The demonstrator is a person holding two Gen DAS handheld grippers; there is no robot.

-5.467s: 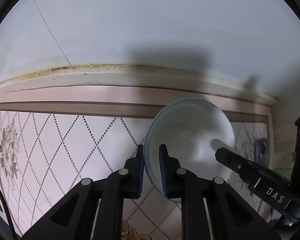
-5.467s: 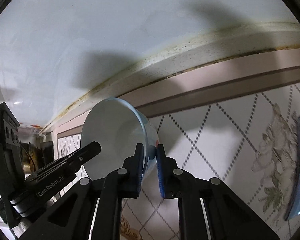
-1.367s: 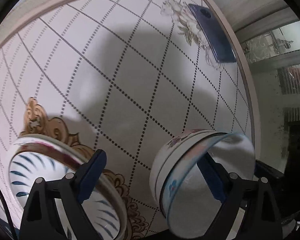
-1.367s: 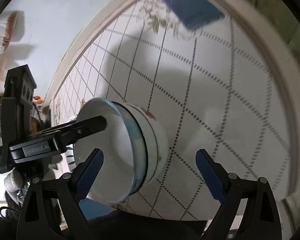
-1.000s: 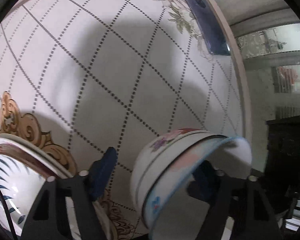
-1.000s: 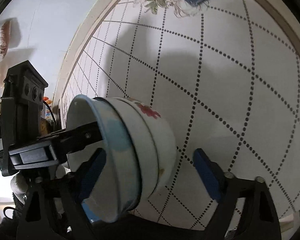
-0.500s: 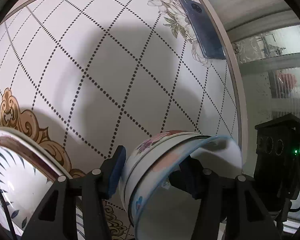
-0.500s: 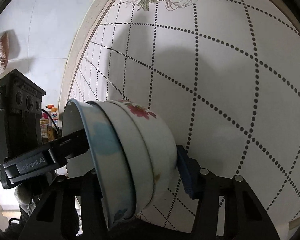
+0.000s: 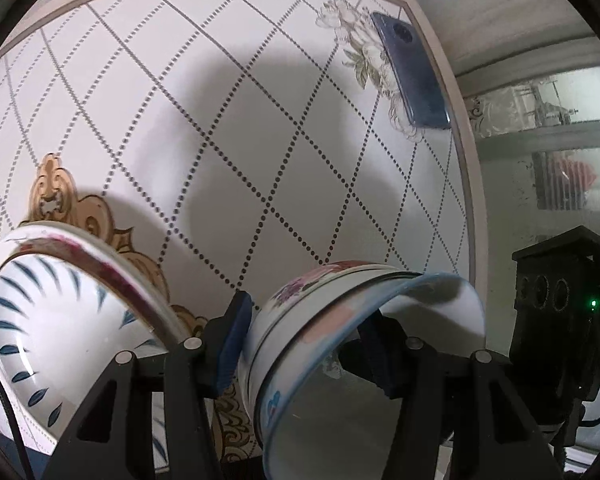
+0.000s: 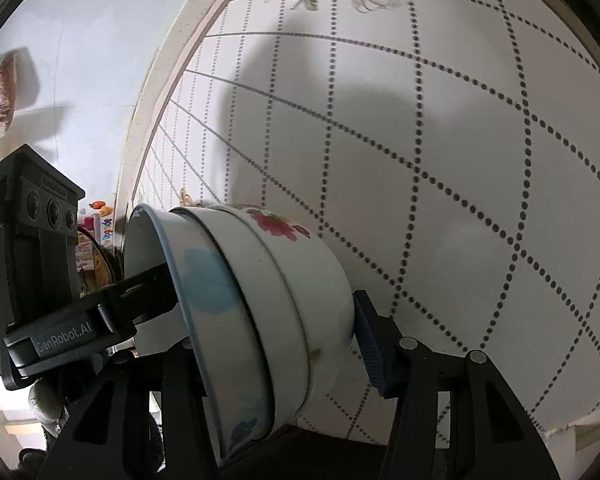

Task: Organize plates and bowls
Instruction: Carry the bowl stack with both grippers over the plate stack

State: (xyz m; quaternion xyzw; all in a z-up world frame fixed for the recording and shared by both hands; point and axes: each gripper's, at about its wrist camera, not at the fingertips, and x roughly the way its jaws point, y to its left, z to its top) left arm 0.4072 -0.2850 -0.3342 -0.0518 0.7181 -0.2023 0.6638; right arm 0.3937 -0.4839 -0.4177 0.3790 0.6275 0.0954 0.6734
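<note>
— On the table (image 9: 220, 120), near its front edge, looking at the stack of bowls (image 9: 320, 320): sitting nested, showing a flowered one outermost and a blue-rimmed one innermost.

— Showing up in the right wrist view as well (image 10: 284, 280), mouth turning toward the left. Touching the blue-leaf bowl (image 9: 60, 320)?

— Standing near it but apart, with patterned cloth showing between them.

— And the left claw (image 9: 306, 344)?

— Standing about half open, straddling one wall of the stack. Pressing one blue pad against the flowered outside and reaching the other finger (image 10: 148, 280) into the innermost bowl. Gripping that wall, by the look of it.

— And the right claw (image 10: 272, 332)?

— Coming at the stack from the opposite side, also roughly half open. Touching the outer bowl's flank with one pad; hiding the other finger behind the stack. Not managing to tell whether clamping or merely resting there.

— Noticing anything else?

— Seeing a dark blue phone (image 9: 412, 76) lying flat by the far corner, well apart from the bowls.
</note>
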